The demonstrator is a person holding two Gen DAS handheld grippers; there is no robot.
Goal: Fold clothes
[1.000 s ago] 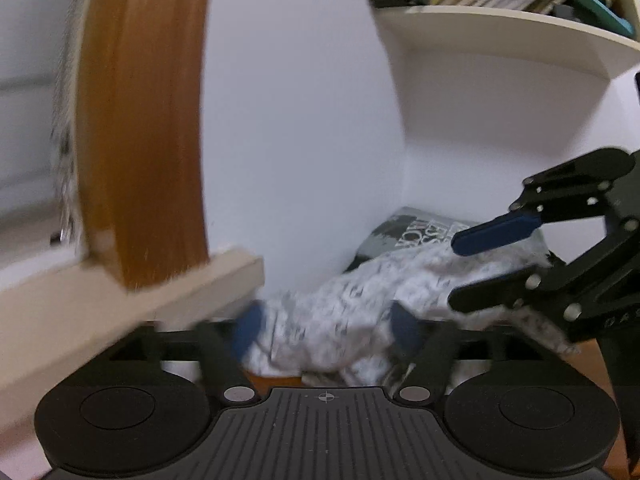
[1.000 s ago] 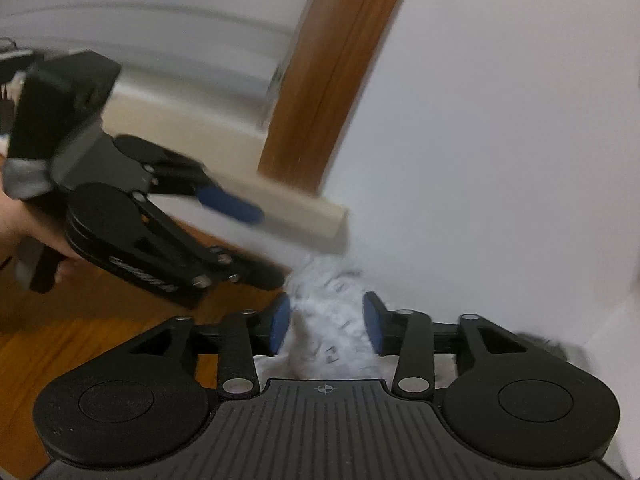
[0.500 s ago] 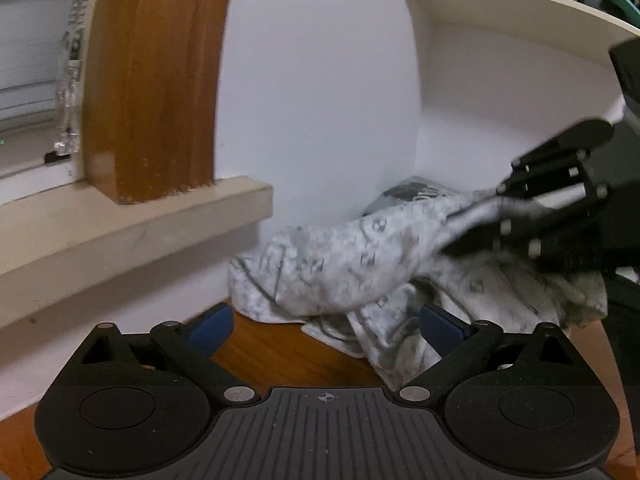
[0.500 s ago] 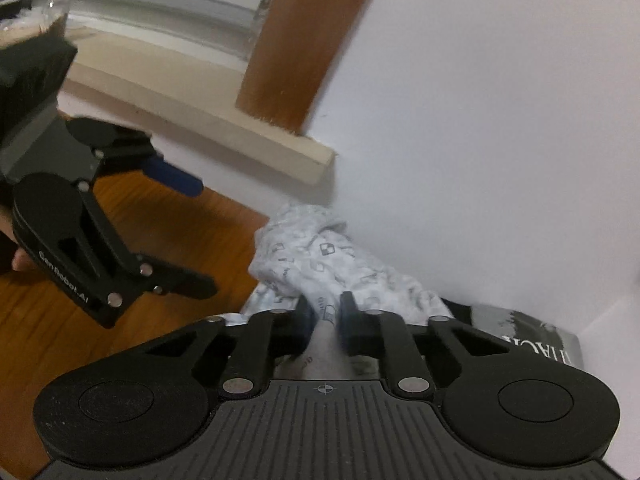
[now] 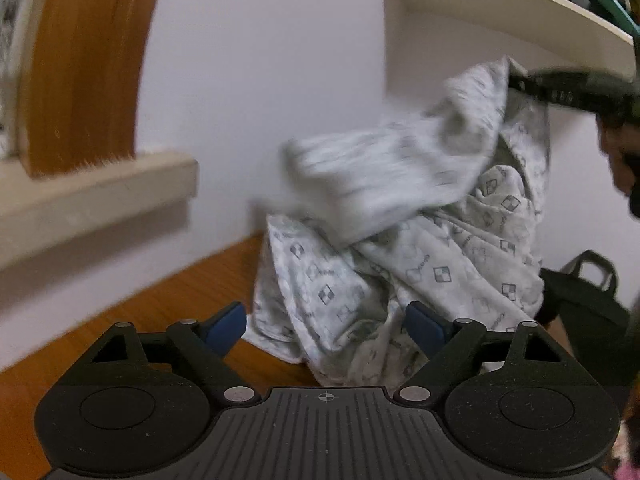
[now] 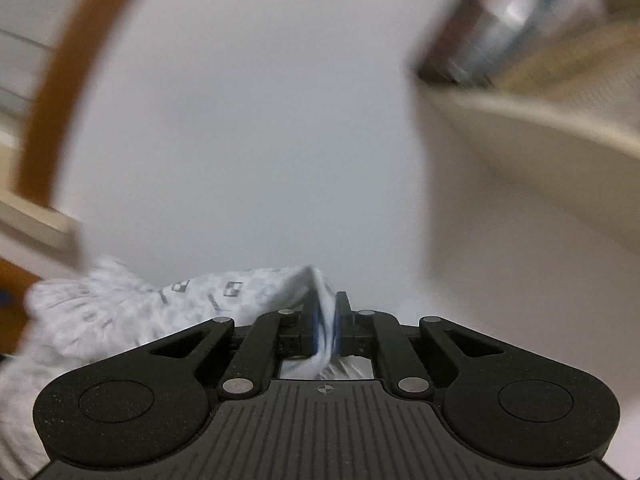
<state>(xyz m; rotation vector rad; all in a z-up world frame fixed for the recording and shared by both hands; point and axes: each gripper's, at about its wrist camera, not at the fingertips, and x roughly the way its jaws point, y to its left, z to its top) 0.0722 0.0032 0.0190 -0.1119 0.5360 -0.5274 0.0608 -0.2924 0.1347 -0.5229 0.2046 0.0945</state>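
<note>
You are working in a tight corner: the white wall [image 5: 260,80] is closing off the middle of the left wrist frame, the window ledge [image 5: 96,196] is jutting in at left, and the shelf [image 5: 500,12] is overhanging the upper right. The patterned garment [image 5: 420,256] is filling the centre, leaving bare wooden tabletop [image 5: 180,300] at lower left for your left gripper [image 5: 324,326], while a black bag [image 5: 588,304] is crowding the lower right.

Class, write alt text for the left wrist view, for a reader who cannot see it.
A grey-white patterned garment is being lifted off a wooden table by the right tool, clamped on its top corner. The left tool sits open in the foreground, with the cloth's lower folds between its blue pads. Behind are a white wall and a bookshelf.
</note>
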